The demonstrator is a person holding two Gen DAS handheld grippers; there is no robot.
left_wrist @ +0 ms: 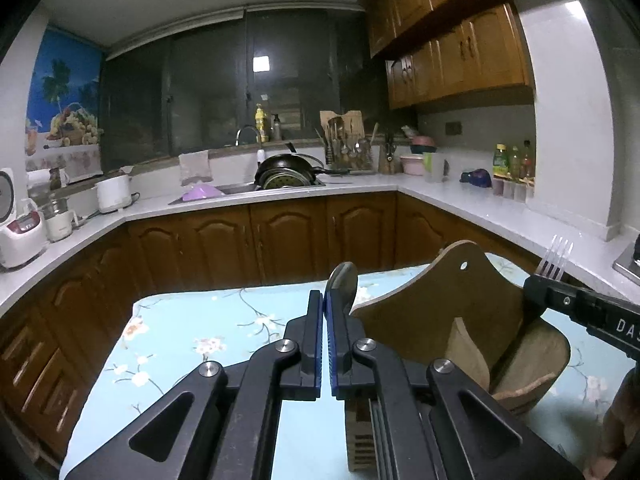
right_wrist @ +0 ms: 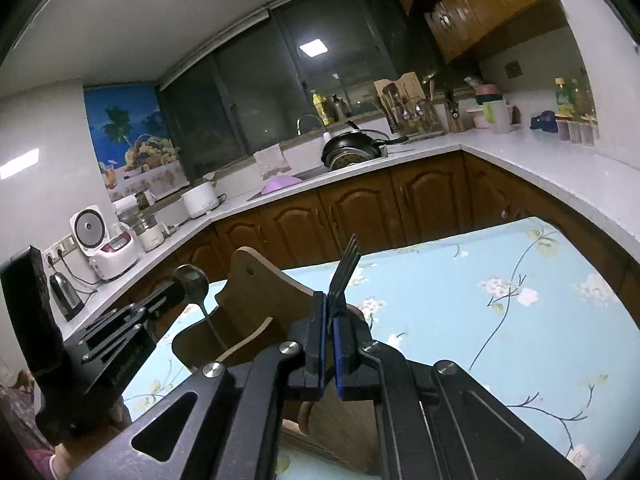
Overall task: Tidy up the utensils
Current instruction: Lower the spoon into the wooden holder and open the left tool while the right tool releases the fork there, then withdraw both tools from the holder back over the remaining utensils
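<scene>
Far left wall: a blue poster point(left_wrist: 64, 96) of palms and a fruit basket hangs beside the dark window.
Left counter: a white rice cooker point(left_wrist: 18, 236), a small blender jug and a white pot point(left_wrist: 114, 192) stand in a row along the pale worktop point(left_wrist: 80, 248).
Window: black glass point(left_wrist: 224, 92), a ceiling light mirrored in it.
Sink: a purple basin point(left_wrist: 202, 192) on the left, a black wok point(left_wrist: 290, 164) stacked over a steamer rack on the right, tap rising behind.
Back counter: a rack of utensils point(left_wrist: 348, 148) in front of a wooden board, then pink bowls and a cup.
Right counter: bottles of oil and sauce point(left_wrist: 512, 162) against the white wall, wooden cupboards point(left_wrist: 452, 60) overhead.
Table: a pale blue cloth point(left_wrist: 192, 340) printed with blossom branches covers it, in front of the brown lower cabinets.
Wooden holder: there it stands on the cloth, a curved wooden caddy point(left_wrist: 436, 308) with a hole in its tall back panel.
Left gripper point(left_wrist: 325, 300): jaws pinched tight on a spoon point(left_wrist: 342, 280), bowl upward, handle hanging down toward the caddy's left side.
Right gripper point(right_wrist: 329, 308): jaws clamped on a fork point(right_wrist: 346, 264), tines pointing up, held over the caddy's right side.
Person: only hands show, low at the frame edges behind each tool.
</scene>
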